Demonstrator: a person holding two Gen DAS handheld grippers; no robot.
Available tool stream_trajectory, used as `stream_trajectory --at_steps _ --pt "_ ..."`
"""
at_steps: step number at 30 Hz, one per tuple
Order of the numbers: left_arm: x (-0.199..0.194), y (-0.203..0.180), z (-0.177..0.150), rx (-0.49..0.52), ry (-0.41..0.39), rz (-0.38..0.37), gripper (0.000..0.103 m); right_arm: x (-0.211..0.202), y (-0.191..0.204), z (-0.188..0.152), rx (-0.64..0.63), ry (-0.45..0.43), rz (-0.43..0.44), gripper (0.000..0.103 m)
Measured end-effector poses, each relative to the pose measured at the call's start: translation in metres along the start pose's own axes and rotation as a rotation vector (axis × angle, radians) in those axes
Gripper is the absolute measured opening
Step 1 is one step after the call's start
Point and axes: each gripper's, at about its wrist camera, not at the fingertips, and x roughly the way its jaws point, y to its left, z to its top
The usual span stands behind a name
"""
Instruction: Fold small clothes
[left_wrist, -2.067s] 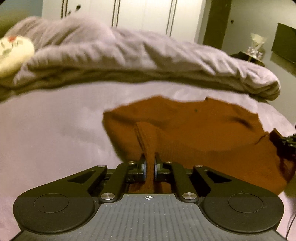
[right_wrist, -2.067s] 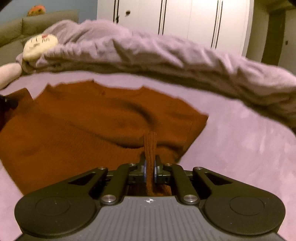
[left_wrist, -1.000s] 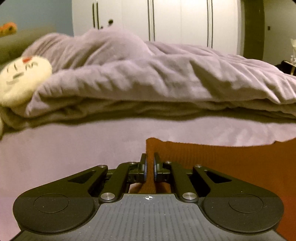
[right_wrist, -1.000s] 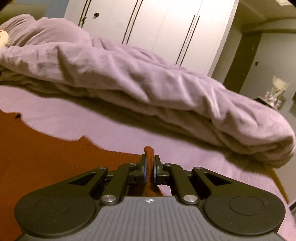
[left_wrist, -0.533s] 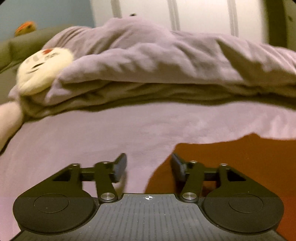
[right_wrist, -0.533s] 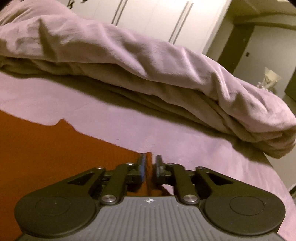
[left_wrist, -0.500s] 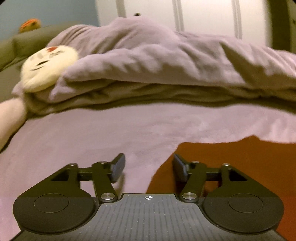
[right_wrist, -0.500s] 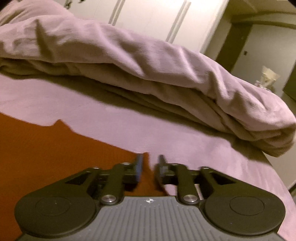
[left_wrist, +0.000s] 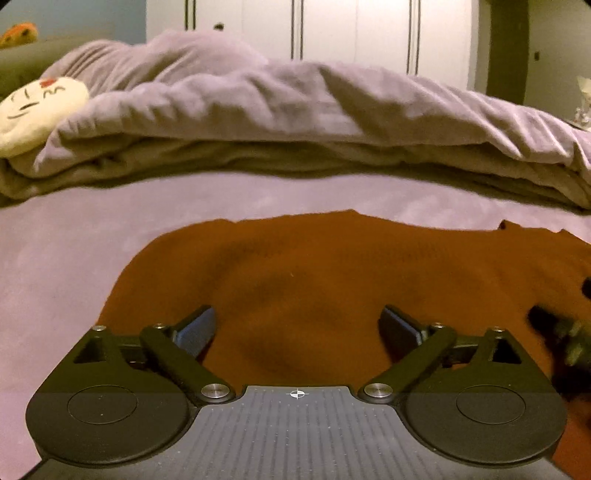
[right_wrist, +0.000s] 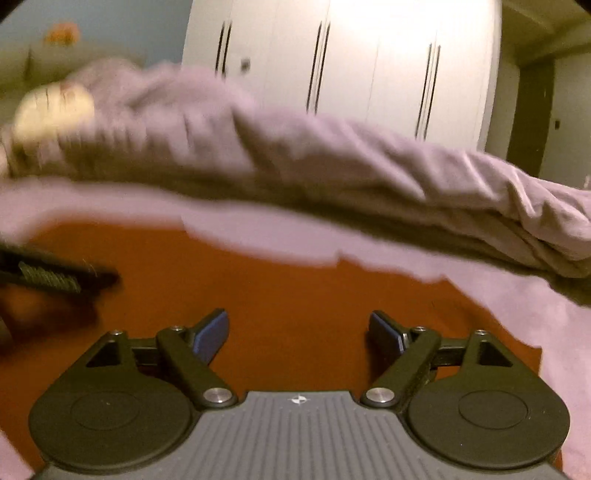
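The sweater lies spread on the bed, a rust-brown knit, its far edge toward the heaped blanket. It looks folded over on itself, with soft dips and a shallow bulge in the middle rather than a crisp flat face; the right wrist view is too blurred to judge the edges there.

My left claw has just been opening and now stands wide over the cloth, nothing between its pads but the sweater's surface below. My right claw has likewise just been opening; it too is spread, gripping nothing. Each shows at the edge of the other's view, so they sit near one another over the same garment.

I judge the fold just laid down and let go. To do this step well I'd lift both claws clear without snagging the knit, check that the edges line up, then press out that middle bulge before picking corners for the next fold.

A pale plush toy rests by the blanket, wardrobe doors behind.
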Motion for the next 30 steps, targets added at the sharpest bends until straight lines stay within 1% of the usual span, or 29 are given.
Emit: stream_trajectory --at_steps 1,2,3,4,6,10,12,14,17,18,19,20,21,22,23,24,26,27,29,30 --pt "0.001 0.003 0.001 -0.012 0.004 -0.006 0.101 0.002 -0.01 0.001 0.054 0.007 0.004 0.083" --pt "0.001 0.005 0.002 -0.015 0.007 -0.006 0.101 0.003 -0.02 0.004 0.098 0.011 -0.029 0.083" --pt "0.001 0.005 0.002 0.0 0.006 -0.001 0.101 0.006 -0.029 0.004 0.101 0.014 -0.08 0.083" --pt "0.001 0.006 0.003 0.017 0.003 0.004 0.101 0.01 -0.038 0.002 0.104 0.021 -0.108 0.086" --pt "0.003 0.012 0.003 0.022 -0.001 0.004 0.101 0.011 -0.061 -0.002 0.181 0.03 -0.09 0.088" --pt "0.003 0.024 0.002 0.006 0.004 0.016 0.101 0.009 -0.088 -0.007 0.212 0.028 -0.114 0.088" --pt "0.001 0.027 0.002 0.022 0.007 0.026 0.101 0.005 -0.095 -0.009 0.249 0.03 -0.107 0.088" --pt "-0.002 0.032 0.003 0.027 0.012 0.05 0.101 0.007 -0.096 -0.012 0.246 0.035 -0.109 0.088" --pt "-0.008 0.046 0.003 0.01 0.048 0.083 0.101 0.004 -0.095 -0.009 0.222 0.044 -0.121 0.088" --pt "-0.012 0.053 0.002 0.001 0.06 0.083 0.101 0.004 -0.093 -0.006 0.208 0.046 -0.137 0.088" --pt "-0.019 0.058 0.002 -0.002 0.069 0.099 0.101 -0.003 -0.092 -0.005 0.198 0.046 -0.158 0.088" --pt "-0.026 0.063 0.0 0.002 0.081 0.133 0.101 -0.011 -0.092 -0.004 0.193 0.05 -0.179 0.088" --pt "-0.035 0.068 -0.004 0.007 0.085 0.149 0.1 -0.024 -0.093 -0.005 0.198 0.058 -0.22 0.089" --pt "-0.044 0.073 -0.008 0.004 0.094 0.152 0.1 -0.036 -0.093 -0.006 0.216 0.055 -0.229 0.089" --pt "-0.056 0.079 -0.015 -0.02 0.096 0.121 0.1 -0.05 -0.095 -0.008 0.241 0.049 -0.214 0.089" --pt "-0.068 0.085 -0.022 -0.058 0.098 0.07 0.1 -0.066 -0.096 -0.012 0.29 0.04 -0.177 0.089" --pt "-0.086 0.093 -0.036 -0.136 0.115 -0.017 0.1 -0.098 -0.101 -0.023 0.427 0.01 -0.068 0.089" --pt "-0.093 0.095 -0.043 -0.173 0.124 -0.052 0.1 -0.11 -0.104 -0.031 0.511 0.003 0.003 0.088" --pt "-0.098 0.095 -0.049 -0.222 0.13 -0.103 0.1 -0.121 -0.109 -0.047 0.671 0.011 0.117 0.078" --pt "-0.098 0.094 -0.05 -0.237 0.131 -0.126 0.1 -0.123 -0.112 -0.054 0.746 0.02 0.165 0.069"
